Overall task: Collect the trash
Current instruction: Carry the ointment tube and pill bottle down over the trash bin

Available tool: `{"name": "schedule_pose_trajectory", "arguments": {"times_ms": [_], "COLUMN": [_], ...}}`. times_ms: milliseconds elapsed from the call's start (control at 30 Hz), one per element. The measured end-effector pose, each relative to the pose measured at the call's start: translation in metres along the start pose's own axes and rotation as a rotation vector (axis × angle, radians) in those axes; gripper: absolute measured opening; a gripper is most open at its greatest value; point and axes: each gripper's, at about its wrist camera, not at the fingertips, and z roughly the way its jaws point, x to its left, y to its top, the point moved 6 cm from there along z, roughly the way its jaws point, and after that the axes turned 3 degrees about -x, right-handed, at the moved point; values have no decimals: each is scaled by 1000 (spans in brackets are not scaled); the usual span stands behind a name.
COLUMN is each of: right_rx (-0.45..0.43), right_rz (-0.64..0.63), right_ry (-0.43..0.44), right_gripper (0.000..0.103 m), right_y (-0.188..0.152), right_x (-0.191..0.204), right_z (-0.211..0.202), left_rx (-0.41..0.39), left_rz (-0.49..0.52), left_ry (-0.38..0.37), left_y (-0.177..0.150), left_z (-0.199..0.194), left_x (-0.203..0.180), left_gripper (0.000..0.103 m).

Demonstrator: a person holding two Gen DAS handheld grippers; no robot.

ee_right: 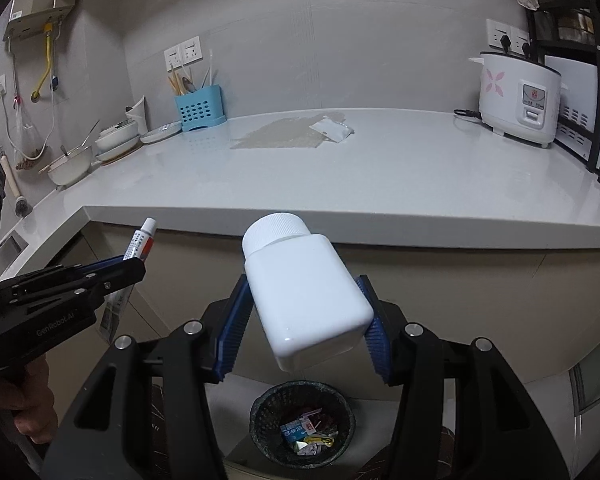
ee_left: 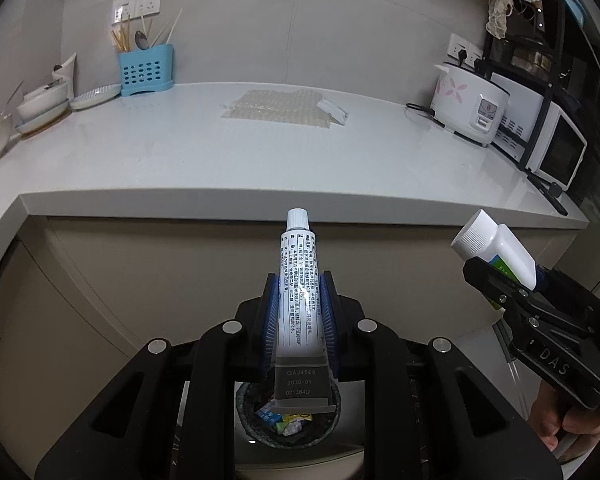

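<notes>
My left gripper point(ee_left: 299, 286) is shut on a white ointment tube point(ee_left: 296, 280) with a white cap, held in front of the counter edge. It also shows in the right wrist view point(ee_right: 139, 245). My right gripper point(ee_right: 302, 286) is shut on a white plastic bottle point(ee_right: 304, 296) with a ribbed cap, also seen in the left wrist view point(ee_left: 496, 248). Both grippers hang above a dark mesh trash bin point(ee_right: 260, 428) on the floor, which holds several scraps and wrappers. In the left wrist view the bin point(ee_left: 244, 412) shows below the tube. A bubble-wrap sheet point(ee_left: 278, 111) and a small white packet point(ee_left: 334, 110) lie on the counter.
The white counter point(ee_right: 340, 184) carries a blue utensil holder point(ee_right: 199, 109), bowls and plates point(ee_right: 116, 140) at the left, and a rice cooker point(ee_right: 518, 98) at the right beside a black rack with a microwave point(ee_left: 556, 148). Cabinet fronts point(ee_left: 140, 272) stand below the counter edge.
</notes>
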Motion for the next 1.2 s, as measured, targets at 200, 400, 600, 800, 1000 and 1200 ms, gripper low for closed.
{"name": "schedule_pose_trajectory", "arguments": {"times_ms": [200, 400, 600, 800, 1000, 1200], "right_rx": [1, 43, 111, 185, 241, 328], "right_rz": [1, 17, 45, 37, 41, 81], "right_ry": [-15, -36, -44, -53, -83, -131], "right_gripper": [50, 50, 50, 50, 50, 50], "right_y": [-44, -89, -141, -181, -211, -244], "right_x": [2, -4, -10, -8, -12, -24], "right_z": [2, 30, 71, 110, 147, 185], "left_rx": [11, 38, 87, 140, 184, 258], "left_rz": [24, 25, -13, -23, -46, -60], "left_ry": [-7, -7, 8, 36, 42, 57], "left_y": [-45, -83, -121, -153, -184, -220], "left_z": [10, 35, 76, 117, 157, 204], "left_x": [3, 12, 27, 36, 41, 46], "left_gripper": [20, 20, 20, 20, 20, 20]}}
